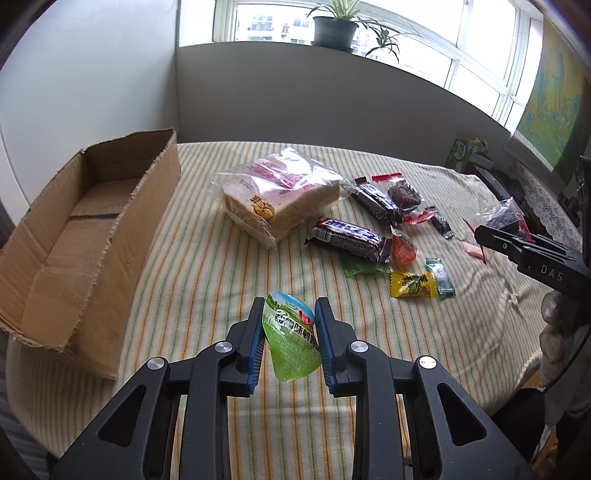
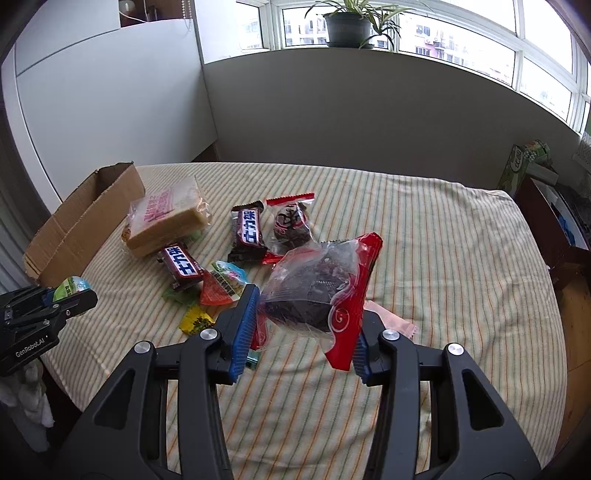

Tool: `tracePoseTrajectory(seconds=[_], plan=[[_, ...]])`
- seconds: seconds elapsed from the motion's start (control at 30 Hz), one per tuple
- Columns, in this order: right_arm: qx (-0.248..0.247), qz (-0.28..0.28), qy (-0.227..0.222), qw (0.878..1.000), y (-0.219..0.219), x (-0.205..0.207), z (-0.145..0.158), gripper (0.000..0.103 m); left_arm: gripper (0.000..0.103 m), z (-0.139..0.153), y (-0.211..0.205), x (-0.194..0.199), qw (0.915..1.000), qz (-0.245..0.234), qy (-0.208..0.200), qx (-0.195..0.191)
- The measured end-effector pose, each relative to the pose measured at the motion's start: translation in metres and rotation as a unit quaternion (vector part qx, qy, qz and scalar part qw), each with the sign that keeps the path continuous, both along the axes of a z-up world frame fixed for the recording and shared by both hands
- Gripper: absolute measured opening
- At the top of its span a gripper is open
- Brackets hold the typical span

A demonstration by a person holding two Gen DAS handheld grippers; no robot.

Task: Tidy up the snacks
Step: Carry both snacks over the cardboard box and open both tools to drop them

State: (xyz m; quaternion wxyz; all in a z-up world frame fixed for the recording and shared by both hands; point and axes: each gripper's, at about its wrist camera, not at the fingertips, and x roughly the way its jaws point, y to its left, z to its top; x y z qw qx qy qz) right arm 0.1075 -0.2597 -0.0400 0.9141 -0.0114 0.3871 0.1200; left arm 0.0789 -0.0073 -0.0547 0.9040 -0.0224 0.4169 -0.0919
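Left gripper [image 1: 289,332] clamps a green jelly cup [image 1: 291,338], held off the striped cloth [image 1: 207,266], right of the cardboard box [image 1: 85,229]. Right gripper [image 2: 303,328] pinches a clear-and-red bag of dark snack [image 2: 317,291], further right of the box. Bread pack [image 1: 277,206], two chocolate bars [image 1: 347,240] and small candies [image 1: 412,284] lie right of the box.

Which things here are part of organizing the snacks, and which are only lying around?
Part of the job:
cardboard box
green pouch in left gripper
dark cake packet in right gripper
bread bag
chocolate bars

Lying around:
potted plant
green carton
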Motion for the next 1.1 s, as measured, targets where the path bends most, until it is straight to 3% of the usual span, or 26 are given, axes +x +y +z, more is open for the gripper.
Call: tracePoseTrajectory(seconds=[0.43, 0.67, 1.1], plan=[[0.012, 0.115, -0.038, 0.993, 0.122, 0.014, 0.043, 0.047, 0.024, 0.046, 0.078, 0.005, 0.9959, 0.070, -0.057, 0.004], [0.001, 0.178, -0.052, 0.983, 0.204, 0.027, 0.054, 0.047, 0.024, 0.043, 0.128, 0.008, 0.9915, 0.116, -0.059, 0.009], [-0.005, 0.245, -0.017, 0.969, 0.303, 0.051, 0.032, 0.047, 0.024, 0.030, 0.186, 0.015, 0.9862, 0.159, -0.046, 0.001]])
